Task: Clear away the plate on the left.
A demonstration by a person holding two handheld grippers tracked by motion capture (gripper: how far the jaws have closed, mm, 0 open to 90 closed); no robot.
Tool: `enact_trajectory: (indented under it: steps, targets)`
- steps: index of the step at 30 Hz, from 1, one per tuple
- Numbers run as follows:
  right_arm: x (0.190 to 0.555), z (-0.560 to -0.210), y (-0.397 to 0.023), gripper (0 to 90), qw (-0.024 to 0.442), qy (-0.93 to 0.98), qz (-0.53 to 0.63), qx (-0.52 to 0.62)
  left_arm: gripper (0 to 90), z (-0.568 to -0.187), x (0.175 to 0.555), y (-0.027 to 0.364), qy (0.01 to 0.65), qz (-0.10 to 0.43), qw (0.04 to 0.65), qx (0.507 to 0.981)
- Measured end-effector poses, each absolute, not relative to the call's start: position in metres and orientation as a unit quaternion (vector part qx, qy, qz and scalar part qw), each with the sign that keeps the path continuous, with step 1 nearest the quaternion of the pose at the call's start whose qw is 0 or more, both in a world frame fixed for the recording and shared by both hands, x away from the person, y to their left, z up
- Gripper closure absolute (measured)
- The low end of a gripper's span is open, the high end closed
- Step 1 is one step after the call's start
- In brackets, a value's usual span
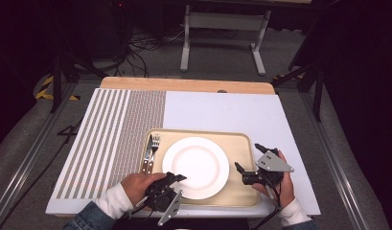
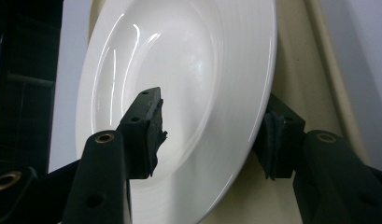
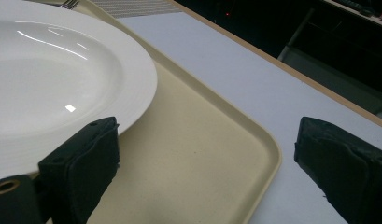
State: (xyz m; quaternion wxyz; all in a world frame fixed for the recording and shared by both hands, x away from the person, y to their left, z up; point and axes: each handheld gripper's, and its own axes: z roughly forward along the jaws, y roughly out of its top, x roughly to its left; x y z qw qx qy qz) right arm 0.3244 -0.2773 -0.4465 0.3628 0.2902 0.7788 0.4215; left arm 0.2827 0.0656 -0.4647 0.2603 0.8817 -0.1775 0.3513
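Straddling the white plate's (image 1: 195,166) near rim on the beige tray (image 1: 241,143), the left tongs (image 2: 212,135) are parted, pads off it; the right tongs (image 1: 246,163) hang released just right of it. Risk: a bumped rim could slide the plate into the fork (image 1: 155,146) and knife (image 1: 147,155) at the tray's left; the placemat (image 1: 112,139) beyond isn't in the way.

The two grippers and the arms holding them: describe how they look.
Both the left gripper and the right gripper are black, each with two jaws tipped by dark rubbery pads and brass-coloured screw holes. Each carries a grey three-cornered plate and trails a black cable. The person wears a blue denim sleeve over white cuffs.
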Motion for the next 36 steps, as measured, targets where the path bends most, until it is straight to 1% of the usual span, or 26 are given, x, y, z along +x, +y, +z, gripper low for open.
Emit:
enact_trajectory:
  steps: [4,5,16,25,27,33,36]
  targets:
    - [0.324,-0.447,-0.277,7.8,0.361,0.779,0.422,0.29,43.3,-0.463,0.283,0.07,-0.161,0.341,0.269,0.886]
    - [0.324,-0.447,-0.277,7.8,0.361,0.78,0.422,0.29,43.2,-0.462,0.284,0.07,-0.167,0.342,0.27,0.884]
    - [0.324,-0.447,-0.277,7.8,0.36,0.78,0.423,0.289,36.7,-0.459,0.286,0.08,-0.148,0.344,0.278,0.885]
    - [0.324,-0.447,-0.277,7.8,0.361,0.78,0.422,0.288,34.0,-0.455,0.288,0.091,-0.126,0.345,0.282,0.886]
    - [0.324,-0.447,-0.277,7.8,0.361,0.78,0.421,0.288,33.6,-0.456,0.288,0.093,-0.117,0.342,0.291,0.886]
    - [0.324,-0.446,-0.277,7.7,0.362,0.78,0.422,0.288,31.8,-0.454,0.288,0.097,-0.114,0.347,0.291,0.884]
    - [0.324,-0.447,-0.276,7.7,0.363,0.78,0.421,0.287,29.5,-0.454,0.288,0.1,-0.107,0.344,0.29,0.886]
